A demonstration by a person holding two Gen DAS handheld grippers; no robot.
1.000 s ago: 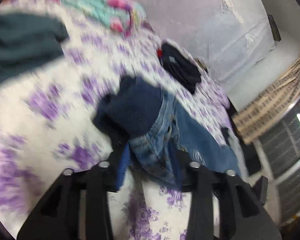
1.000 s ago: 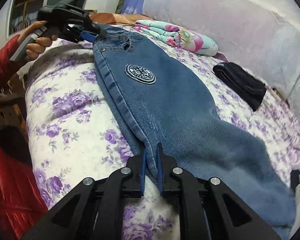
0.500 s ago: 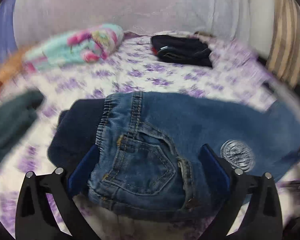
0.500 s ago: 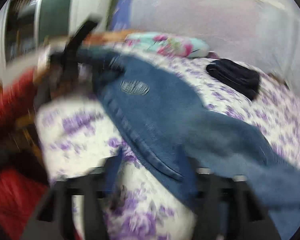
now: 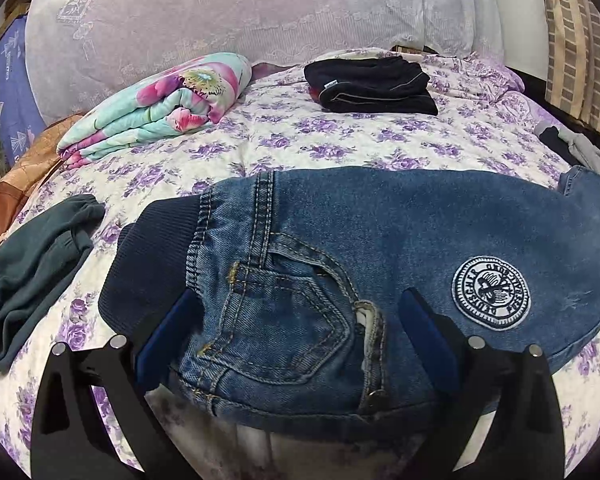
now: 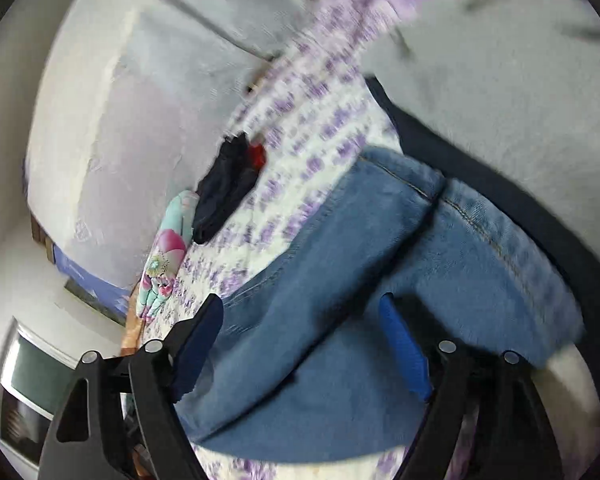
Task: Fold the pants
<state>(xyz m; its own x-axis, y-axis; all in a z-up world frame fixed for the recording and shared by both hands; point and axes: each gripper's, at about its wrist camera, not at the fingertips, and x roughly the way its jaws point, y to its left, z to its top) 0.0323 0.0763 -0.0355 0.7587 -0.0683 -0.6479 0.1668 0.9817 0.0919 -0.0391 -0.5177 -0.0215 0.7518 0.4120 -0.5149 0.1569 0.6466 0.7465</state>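
Observation:
Blue jeans [image 5: 380, 220] with a round white patch lie flat across the floral bedsheet [image 5: 320, 140], the ribbed navy waistband to the left. My left gripper [image 5: 299, 300] stands wide open over the front pocket, its blue pads apart from the denim on either side. In the right wrist view, which is tilted and blurred, the jeans' legs [image 6: 340, 264] lie doubled over each other. My right gripper [image 6: 300, 302] hangs over them with its jaws opening; denim lies between the pads [image 6: 400, 344], which do not press on it.
A folded floral blanket [image 5: 168, 100] and a folded black garment [image 5: 370, 82] lie at the back, before a large pale cushion [image 5: 240, 12]. A dark green garment [image 5: 28, 272] lies at the left. A grey garment [image 6: 500, 60] lies beyond the jeans' leg end.
Both grippers have let go of the jeans and opened. The left one rolled level as the waist settled flat. The right one swung along the legs and rolled its view sideways.

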